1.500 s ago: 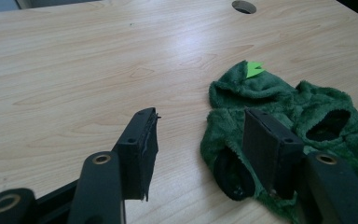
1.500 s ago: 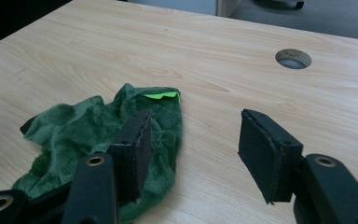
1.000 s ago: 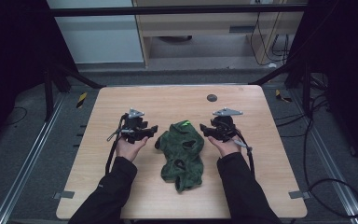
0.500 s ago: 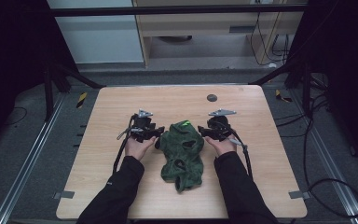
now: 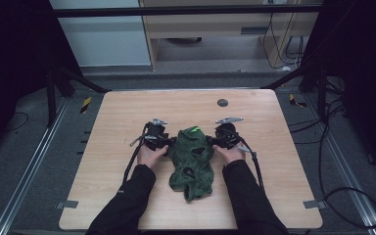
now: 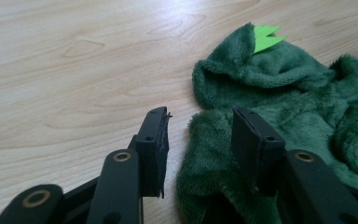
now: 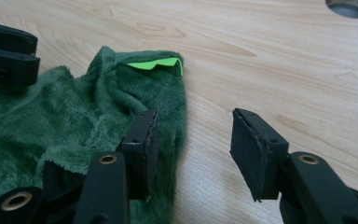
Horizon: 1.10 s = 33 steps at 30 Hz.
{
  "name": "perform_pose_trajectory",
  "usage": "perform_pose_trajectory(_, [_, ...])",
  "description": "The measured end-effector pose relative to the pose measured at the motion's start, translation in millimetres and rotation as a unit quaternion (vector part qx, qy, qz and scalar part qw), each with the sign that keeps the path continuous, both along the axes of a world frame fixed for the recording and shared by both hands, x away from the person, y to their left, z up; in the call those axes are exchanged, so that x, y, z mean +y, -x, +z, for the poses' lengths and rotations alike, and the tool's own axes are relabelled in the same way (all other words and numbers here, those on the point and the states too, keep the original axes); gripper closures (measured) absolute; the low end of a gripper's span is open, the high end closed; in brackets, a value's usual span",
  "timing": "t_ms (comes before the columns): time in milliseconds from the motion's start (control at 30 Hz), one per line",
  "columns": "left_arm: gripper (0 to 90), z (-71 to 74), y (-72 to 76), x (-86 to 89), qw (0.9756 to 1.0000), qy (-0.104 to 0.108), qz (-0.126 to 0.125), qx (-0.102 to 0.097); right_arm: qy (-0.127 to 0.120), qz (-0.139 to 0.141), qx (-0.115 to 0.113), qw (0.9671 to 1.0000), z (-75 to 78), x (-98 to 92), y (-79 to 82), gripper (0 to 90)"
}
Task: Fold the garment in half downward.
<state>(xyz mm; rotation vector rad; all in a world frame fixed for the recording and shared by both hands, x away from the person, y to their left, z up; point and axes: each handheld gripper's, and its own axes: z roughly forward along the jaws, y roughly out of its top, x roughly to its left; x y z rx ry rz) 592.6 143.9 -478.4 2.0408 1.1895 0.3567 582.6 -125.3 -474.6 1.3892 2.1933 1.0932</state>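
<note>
both claws stand wide: left claw [image 6: 198,140] and right claw [image 7: 191,149] each straddle an edge of the green plush garment [image 5: 192,161], gripping nothing. garment lies crumpled on the bench [image 5: 127,112]; no grasp yet made, handling apparently all left to do.

Your two grippers flank the green garment [image 5: 192,156] at mid-table, the left gripper [image 5: 162,140] touching its left edge and the right gripper [image 5: 217,141] its right edge, so nothing passes between them but fleece. Both jaw pairs stand apart: the left gripper's straddle the fleece edge, while one of the right's lies on the fleece and the other over bare wood. Outward of each hand the table [image 5: 117,112] is bare. Beyond the garment the far half lies free except the round grommet [image 5: 222,102] near the far edge.
</note>
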Motion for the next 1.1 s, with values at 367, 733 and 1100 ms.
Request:
perform_pose_trajectory(367, [65.2, -9.6, -3.1, -2.7, 0.9997, -0.008, -0.007, 0.021, 0.008, 0.015, 0.018, 0.9997, -11.1, 7.9, -2.6, 55.9])
perform_pose_trajectory(733, [74.5, -12.6, -1.2, -8.0, 0.9994, -0.014, -0.016, 0.026, 0.013, 0.017, 0.038, 0.9990, -18.6, 10.2, -4.2, 63.2])
perform_pose_trajectory(1100, [83.6, -11.9, 0.1, -10.8, 0.9992, -0.023, -0.018, 0.029, 0.012, 0.020, 0.051, 0.9984, -19.2, 14.0, -3.8, 75.0])
